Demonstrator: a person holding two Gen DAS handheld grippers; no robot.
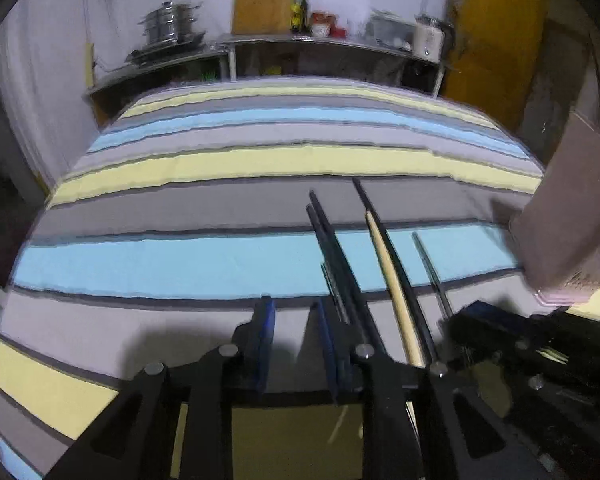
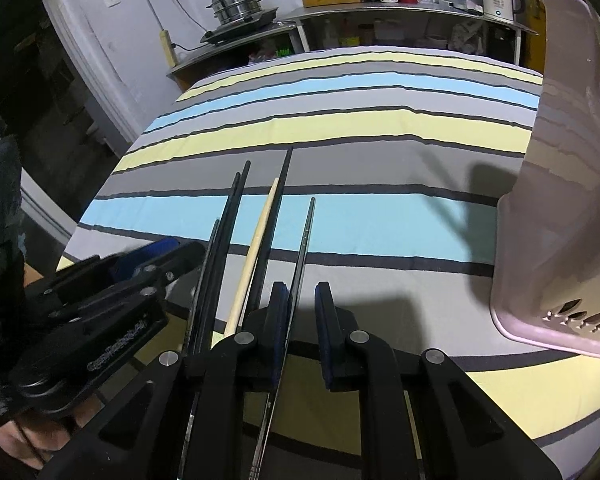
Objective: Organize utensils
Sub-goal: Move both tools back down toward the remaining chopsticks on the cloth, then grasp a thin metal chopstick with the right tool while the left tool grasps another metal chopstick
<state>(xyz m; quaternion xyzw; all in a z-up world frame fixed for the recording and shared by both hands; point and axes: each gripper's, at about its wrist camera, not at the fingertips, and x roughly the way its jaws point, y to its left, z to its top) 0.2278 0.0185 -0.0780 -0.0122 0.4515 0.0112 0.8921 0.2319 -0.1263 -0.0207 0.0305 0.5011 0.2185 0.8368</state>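
Right gripper [image 2: 302,312] fingers gape; only its view shows the holder's [image 2: 556,216] slots.

The left gripper [image 1: 294,344] stands open over the striped cloth [image 1: 180,256], nothing between its blue pads. Just right of it lie dark chopsticks [image 1: 332,248], a pale wooden chopstick [image 1: 388,276] and a metal one [image 1: 432,272]; farther right, a pinkish holder [image 1: 568,216]
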